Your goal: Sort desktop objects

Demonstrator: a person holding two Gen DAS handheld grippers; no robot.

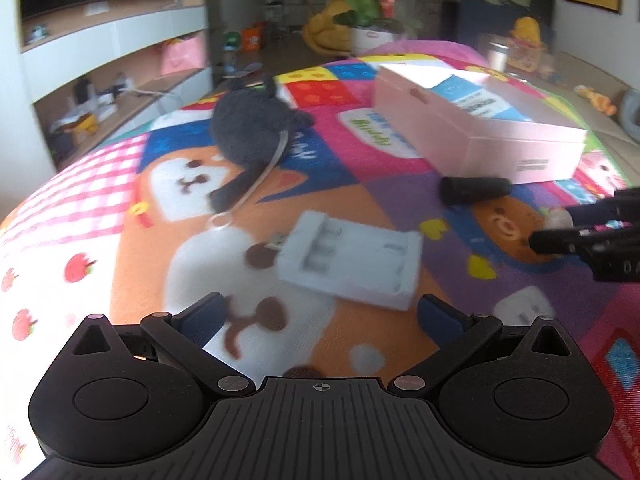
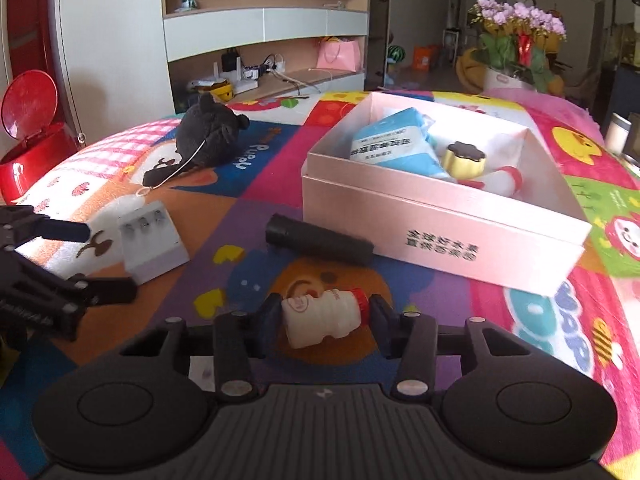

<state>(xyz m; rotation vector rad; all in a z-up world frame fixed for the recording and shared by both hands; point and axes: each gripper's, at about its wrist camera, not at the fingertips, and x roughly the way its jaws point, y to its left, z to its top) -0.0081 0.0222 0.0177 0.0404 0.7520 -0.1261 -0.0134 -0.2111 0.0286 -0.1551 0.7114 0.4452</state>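
Over the mat, right gripper (image 2: 323, 316) clamps a small bottle (image 2: 324, 317); left gripper (image 1: 320, 312) gapes wide, empty.

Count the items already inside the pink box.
3 visible: a blue pack at the back left, a yellow toy with a dark top in the middle, and a white tube with red bands beside it. More may be hidden behind the box wall.
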